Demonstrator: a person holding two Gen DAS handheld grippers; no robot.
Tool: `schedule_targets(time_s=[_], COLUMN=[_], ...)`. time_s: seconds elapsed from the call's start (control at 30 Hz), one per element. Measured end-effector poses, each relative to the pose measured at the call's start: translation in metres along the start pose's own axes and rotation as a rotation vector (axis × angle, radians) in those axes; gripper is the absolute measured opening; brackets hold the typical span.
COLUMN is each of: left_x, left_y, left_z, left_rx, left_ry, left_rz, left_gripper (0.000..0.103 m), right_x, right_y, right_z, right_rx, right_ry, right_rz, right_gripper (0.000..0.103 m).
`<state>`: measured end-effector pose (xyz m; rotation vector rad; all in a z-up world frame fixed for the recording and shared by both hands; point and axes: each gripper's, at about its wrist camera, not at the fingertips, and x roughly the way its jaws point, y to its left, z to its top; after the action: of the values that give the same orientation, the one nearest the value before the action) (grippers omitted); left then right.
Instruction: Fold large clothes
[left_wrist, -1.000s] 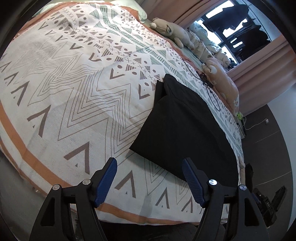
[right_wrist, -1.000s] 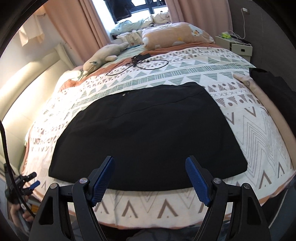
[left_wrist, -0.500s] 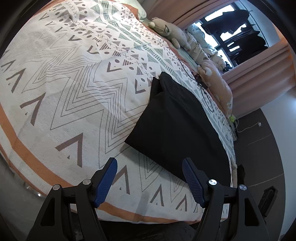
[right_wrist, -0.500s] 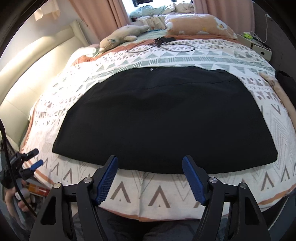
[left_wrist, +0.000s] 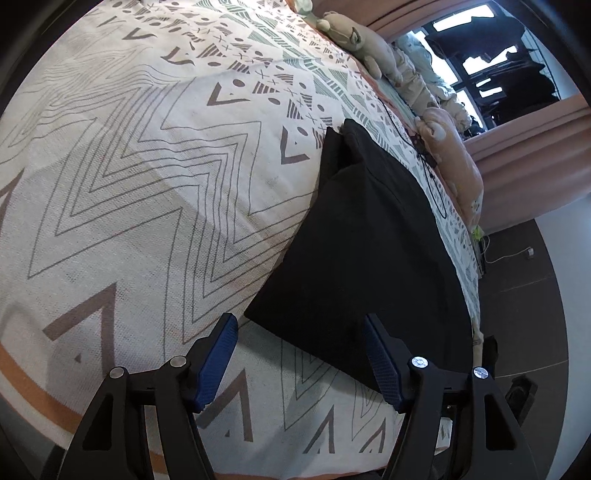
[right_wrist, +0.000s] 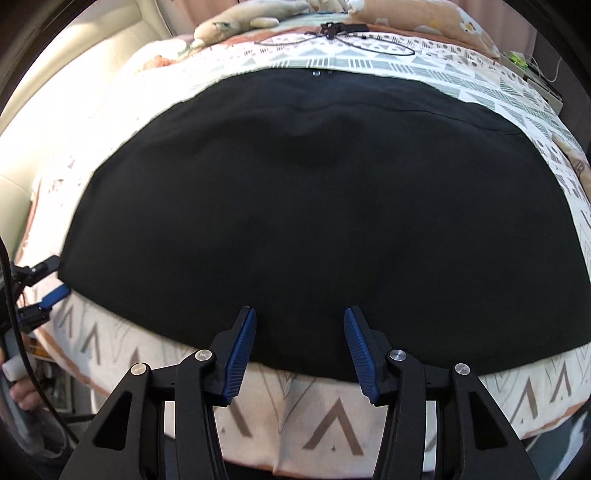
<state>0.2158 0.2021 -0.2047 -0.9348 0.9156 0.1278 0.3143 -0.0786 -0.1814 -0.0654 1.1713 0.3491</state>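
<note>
Black garment (right_wrist: 317, 206), matte and smooth, flat on the bedspread (left_wrist: 147, 184) near the bed's front edge; outline wide, with a straight hem in front and a small metal snap at the far middle edge. Woven cotton spread, white with grey zigzags, triangles and an orange border. Plush toys (left_wrist: 454, 162) and thin black cable (right_wrist: 332, 40) near the far edge, apart from the garment.

Left gripper (left_wrist: 301, 354): blue ribbed pads spread wide, nothing between them, over the garment's near left corner. Right gripper (right_wrist: 299, 343): pads (right_wrist: 242, 347) half open, holding nothing, at the front hem; contact with cloth cannot be told.
</note>
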Motion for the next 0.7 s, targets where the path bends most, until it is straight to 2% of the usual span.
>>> schedule_targets(time_s=[0.17, 0.47, 0.53, 0.6, 0.7], left_x=[0.011, 0.018, 0.018, 0.018, 0.019], left_y=[-0.002, 0.003, 0.004, 0.004, 0.002], left_z=[0.007, 0.015, 0.015, 0.014, 0.014], left_rx=[-0.024, -0.087, -0.092, -0.098, -0.100], left_ry=[-0.017, -0.054, -0.061, -0.063, -0.063], left_rz=[0.002, 0.028, 0.032, 0.042, 0.060], left_gripper=[0.065, 0.053, 0.050, 0.049, 0.048], right_x=[0.015, 0.039, 0.043, 0.048, 0.057], right_y=[-0.004, -0.007, -0.007, -0.007, -0.009], right_z=[0.021, 0.080, 0.094, 0.107, 0.125], right_rx=[0.020, 0.046, 0.045, 0.037, 0.028], right_ry=[0.006, -0.017, -0.022, -0.034, -0.035], right_rz=[-0.012, -0.065, -0.084, -0.103, -0.114], right_gripper=[0.047, 0.041, 0.038, 0.029, 0.026])
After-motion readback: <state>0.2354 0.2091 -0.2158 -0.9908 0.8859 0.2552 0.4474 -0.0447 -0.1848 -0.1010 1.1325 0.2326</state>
